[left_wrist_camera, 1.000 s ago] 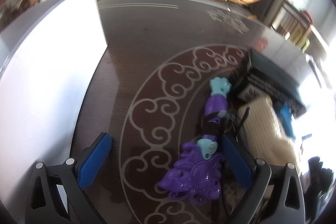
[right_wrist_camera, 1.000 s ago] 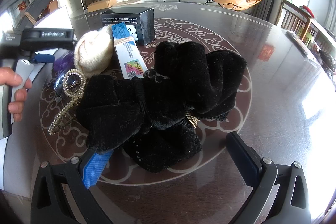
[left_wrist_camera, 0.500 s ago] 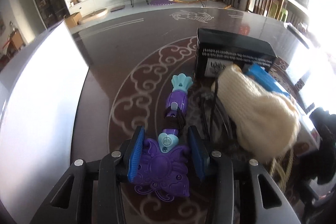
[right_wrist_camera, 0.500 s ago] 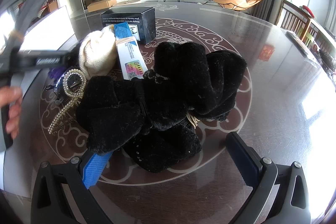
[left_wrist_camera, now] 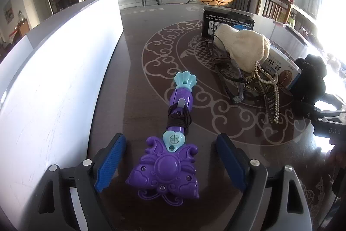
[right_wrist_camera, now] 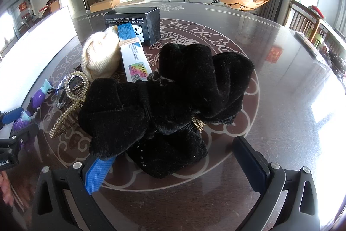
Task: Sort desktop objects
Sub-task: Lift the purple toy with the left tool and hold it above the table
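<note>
A purple and teal toy wand (left_wrist_camera: 170, 151) lies on the dark glass table, its broad head between the fingers of my left gripper (left_wrist_camera: 170, 166), which is open and not touching it. The wand also shows at the left edge of the right wrist view (right_wrist_camera: 32, 105). My right gripper (right_wrist_camera: 173, 168) is open around the near end of a big black velvet bow (right_wrist_camera: 164, 99). Behind the bow lie a pearl hair clip (right_wrist_camera: 71, 99), a cream knit pouch (right_wrist_camera: 101, 57), a blue and white box (right_wrist_camera: 134, 57) and a black box (right_wrist_camera: 134, 23).
A long white container wall (left_wrist_camera: 54, 79) runs along the left of the table. Glasses (left_wrist_camera: 229, 77) and the pearl clip (left_wrist_camera: 268, 90) lie right of the wand. Chairs (right_wrist_camera: 307, 23) stand at the table's far right edge.
My left gripper, shut around the wand's head half a second ago, has opened, and the wand rests on the table. The right gripper has not moved.
</note>
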Demonstrator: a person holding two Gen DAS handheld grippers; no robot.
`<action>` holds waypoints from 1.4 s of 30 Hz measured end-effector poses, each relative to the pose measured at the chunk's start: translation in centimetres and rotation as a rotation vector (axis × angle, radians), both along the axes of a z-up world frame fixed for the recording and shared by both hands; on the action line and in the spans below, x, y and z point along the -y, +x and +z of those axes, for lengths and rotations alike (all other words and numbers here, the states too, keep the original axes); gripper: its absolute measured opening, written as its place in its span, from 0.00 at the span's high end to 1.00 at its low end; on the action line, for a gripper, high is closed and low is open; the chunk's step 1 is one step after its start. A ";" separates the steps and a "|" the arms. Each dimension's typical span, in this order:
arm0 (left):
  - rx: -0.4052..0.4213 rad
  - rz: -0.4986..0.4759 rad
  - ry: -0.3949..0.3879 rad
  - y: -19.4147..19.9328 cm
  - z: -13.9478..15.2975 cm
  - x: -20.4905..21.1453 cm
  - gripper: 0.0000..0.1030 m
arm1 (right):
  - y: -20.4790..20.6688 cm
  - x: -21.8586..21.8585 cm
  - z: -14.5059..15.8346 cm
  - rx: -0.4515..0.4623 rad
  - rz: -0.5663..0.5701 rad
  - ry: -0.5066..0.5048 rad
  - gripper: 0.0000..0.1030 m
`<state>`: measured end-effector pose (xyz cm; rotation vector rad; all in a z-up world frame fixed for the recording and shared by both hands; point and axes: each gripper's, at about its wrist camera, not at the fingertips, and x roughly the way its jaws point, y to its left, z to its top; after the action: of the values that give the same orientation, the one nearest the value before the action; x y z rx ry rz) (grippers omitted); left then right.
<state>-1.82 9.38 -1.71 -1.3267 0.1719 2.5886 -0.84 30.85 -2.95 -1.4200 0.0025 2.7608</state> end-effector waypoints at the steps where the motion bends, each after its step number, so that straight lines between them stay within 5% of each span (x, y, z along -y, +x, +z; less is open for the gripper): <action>1: 0.002 -0.004 0.000 -0.1 -0.1 0.0 0.14 | 0.0 0.0 0.0 0.000 0.000 0.000 0.00; 4: 0.004 -0.017 0.002 0.5 0.0 -0.2 0.11 | 0.0 0.0 0.0 0.000 0.000 0.000 0.00; 6: 0.016 -0.047 0.002 1.0 -0.1 -0.6 0.00 | 0.0 0.0 0.0 0.000 0.000 0.000 0.00; 42: 0.020 -0.070 -0.002 2.0 -0.2 -0.4 0.00 | 0.1 0.0 0.0 0.000 0.000 0.000 0.00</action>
<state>0.15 9.82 -1.89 -1.3232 0.2142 2.5168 -0.77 30.82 -2.97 -1.4201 0.0021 2.7611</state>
